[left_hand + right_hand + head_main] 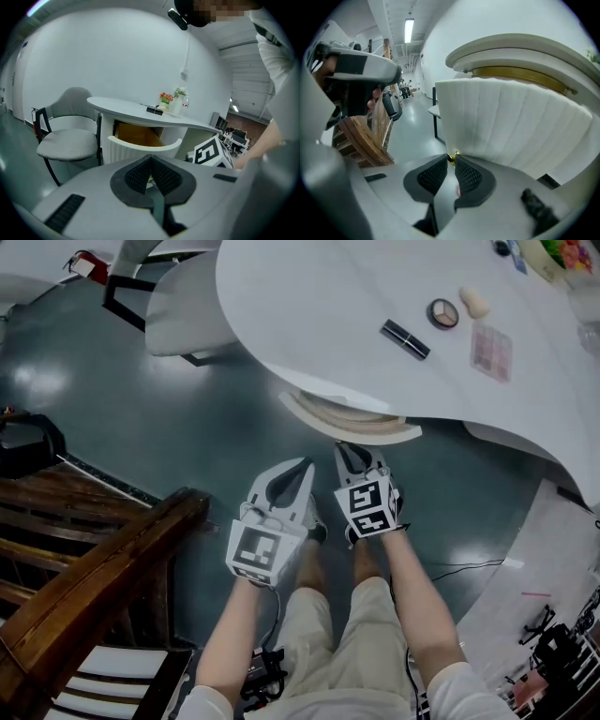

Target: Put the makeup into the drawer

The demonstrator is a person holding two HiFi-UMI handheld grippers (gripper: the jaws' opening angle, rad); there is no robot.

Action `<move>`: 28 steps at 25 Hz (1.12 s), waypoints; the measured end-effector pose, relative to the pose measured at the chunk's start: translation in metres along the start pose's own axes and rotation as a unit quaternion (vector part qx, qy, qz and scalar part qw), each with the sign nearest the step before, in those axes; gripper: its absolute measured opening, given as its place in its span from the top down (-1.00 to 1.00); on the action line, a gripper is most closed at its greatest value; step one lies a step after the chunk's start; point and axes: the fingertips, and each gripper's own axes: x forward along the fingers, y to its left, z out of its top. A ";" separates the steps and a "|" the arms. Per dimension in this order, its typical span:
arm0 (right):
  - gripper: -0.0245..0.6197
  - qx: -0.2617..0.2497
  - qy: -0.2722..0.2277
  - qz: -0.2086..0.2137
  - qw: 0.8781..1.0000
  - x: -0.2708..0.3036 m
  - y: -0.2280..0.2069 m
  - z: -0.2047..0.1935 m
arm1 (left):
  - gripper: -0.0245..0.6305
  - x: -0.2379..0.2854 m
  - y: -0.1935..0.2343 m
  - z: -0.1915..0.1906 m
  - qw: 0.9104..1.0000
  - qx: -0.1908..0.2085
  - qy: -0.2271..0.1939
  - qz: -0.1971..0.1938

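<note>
Makeup, none of it put away yet, lies on the white table (309, 306), all of it above the drawer (356, 432) and off to its right side: a black lipstick tube (405, 339), a round compact (442, 313), a beige sponge (474, 302) and a pink palette (491, 352). The drawer stands only a little way out from under the table top, and I see nothing inside it. My right gripper (452, 158) is clenched on the small gold knob (452, 157) at the bottom edge of the drawer's ribbed front. My left gripper (305, 465) hangs just beside the right one, below the drawer, with its jaws pressed together and nothing in them. I judge the task is at its first step, the opening of the drawer; each piece must then be lifted and laid in.
</note>
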 end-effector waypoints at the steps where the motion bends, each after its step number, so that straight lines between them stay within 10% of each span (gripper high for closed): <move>1: 0.75 0.001 0.001 0.001 1.000 -0.002 0.005 -0.003 | 0.90 -0.002 -0.001 -0.001 1.000 0.000 0.001 0.001; 28: 0.73 0.104 0.004 0.016 0.994 -0.040 0.091 -0.059 | 0.90 -0.036 -0.015 0.002 1.000 -0.012 -0.004 0.002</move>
